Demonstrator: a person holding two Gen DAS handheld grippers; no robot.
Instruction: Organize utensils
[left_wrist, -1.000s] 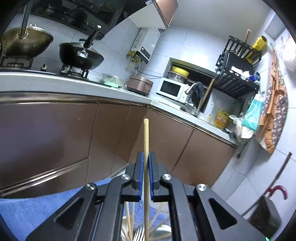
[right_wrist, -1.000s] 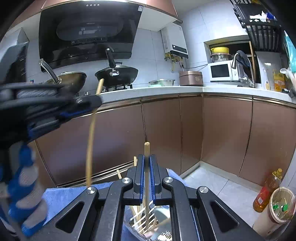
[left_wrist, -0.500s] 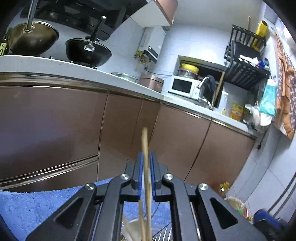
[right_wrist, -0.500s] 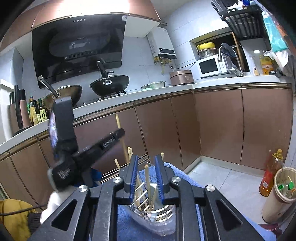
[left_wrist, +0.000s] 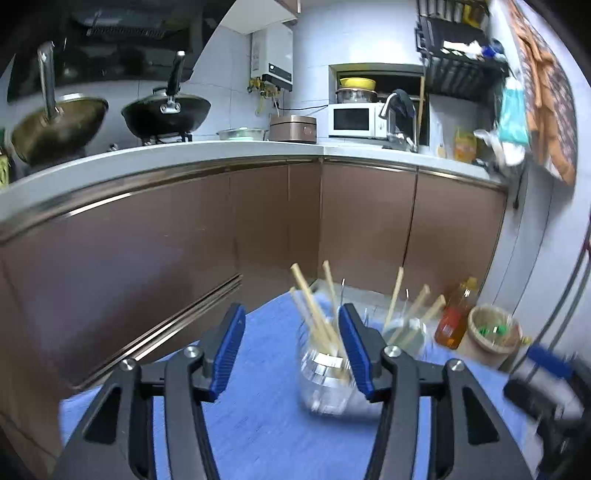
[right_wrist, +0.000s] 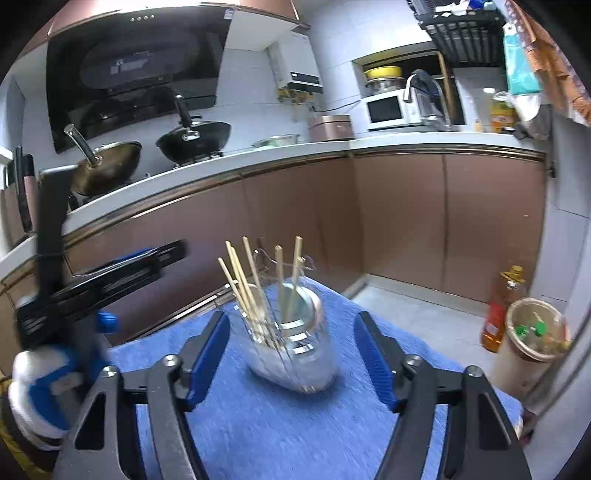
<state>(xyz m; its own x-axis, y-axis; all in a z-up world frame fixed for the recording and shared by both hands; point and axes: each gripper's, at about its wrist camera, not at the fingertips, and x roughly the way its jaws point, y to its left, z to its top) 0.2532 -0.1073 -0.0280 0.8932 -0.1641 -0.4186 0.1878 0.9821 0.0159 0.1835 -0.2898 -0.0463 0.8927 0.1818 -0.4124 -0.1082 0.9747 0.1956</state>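
A clear utensil holder stands on a blue towel with several wooden chopsticks upright in it. My right gripper sits just short of the holder; its jaws are opening and nothing is between them. In the left wrist view the same holder and its chopsticks lie ahead, slightly right. My left gripper is empty too, its jaws opening. The left gripper also shows in the right wrist view at the left, held by a gloved hand.
Brown cabinet doors under a white counter close off the far side. Two woks sit on the stove. On the floor to the right are an oil bottle and a small bin. The towel's right edge drops off.
Each gripper was shut on a chopstick above the holder. Both have let go and opened wide; the chopsticks now stand in the holder, and both grippers have drawn back from it.
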